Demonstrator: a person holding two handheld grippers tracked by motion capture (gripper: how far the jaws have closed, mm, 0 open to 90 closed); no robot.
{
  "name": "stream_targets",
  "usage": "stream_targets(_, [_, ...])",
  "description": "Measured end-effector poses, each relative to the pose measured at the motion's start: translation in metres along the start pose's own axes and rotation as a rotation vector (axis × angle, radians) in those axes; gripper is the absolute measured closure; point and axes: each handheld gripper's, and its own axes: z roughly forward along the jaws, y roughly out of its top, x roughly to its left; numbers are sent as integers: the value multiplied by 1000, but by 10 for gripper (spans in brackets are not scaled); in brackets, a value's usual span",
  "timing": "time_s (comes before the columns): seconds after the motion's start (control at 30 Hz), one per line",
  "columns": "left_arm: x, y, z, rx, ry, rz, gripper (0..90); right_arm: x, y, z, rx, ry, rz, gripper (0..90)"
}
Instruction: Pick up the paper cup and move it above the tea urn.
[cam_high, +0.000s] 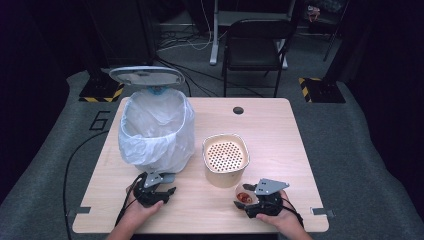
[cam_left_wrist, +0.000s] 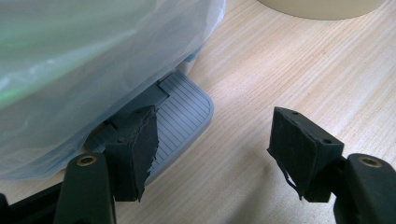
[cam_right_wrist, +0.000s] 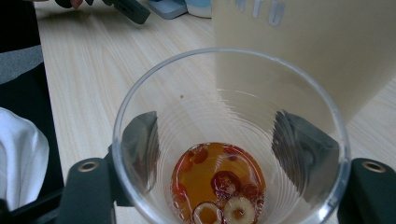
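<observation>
Right claw (cam_right_wrist: 219, 154) upright, jaws clasping clear cup (cam_right_wrist: 231, 135); left claw (cam_left_wrist: 219, 154) level

Black folding chair (cam_high: 256, 47) and striped floor markers (cam_high: 320, 90) beyond the wooden table (cam_high: 280, 135).

The bench (cam_high: 280, 150) is pale wood with fine matt grain. The cup (cam_right_wrist: 229, 135) is clear, glossy plastic. A thin, crinkled, translucent plastic bag (cam_high: 155, 130) lines the bin, whose grey pedal (cam_left_wrist: 182, 116) is ribbed plastic. The strainer container (cam_high: 225, 160) looks smooth, matt cream.
</observation>
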Motion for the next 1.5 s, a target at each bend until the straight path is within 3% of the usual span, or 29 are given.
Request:
stream_targets(0.57, [0, 0, 0, 6, -5, 3, 324, 1, 3, -3, 13, -34, -62, 398])
stream_targets(0.83, [0, 0, 0, 2, -3, 2, 324, -7, 5, -8, 15, -42, -41, 406])
stream_targets(0.97, [0, 0, 0, 5, -4, 4, 324, -15, 5, -12, 19, -42, -22, 412])
stream_targets(1.13, [0, 0, 0, 5, -4, 6, 324, -28, 5, -21, 20, -74, -10, 420])
stream_targets(1.5, [0, 0, 0, 4, -2, 7, 325, -69, 17, -38, 16, -150, 21, 439])
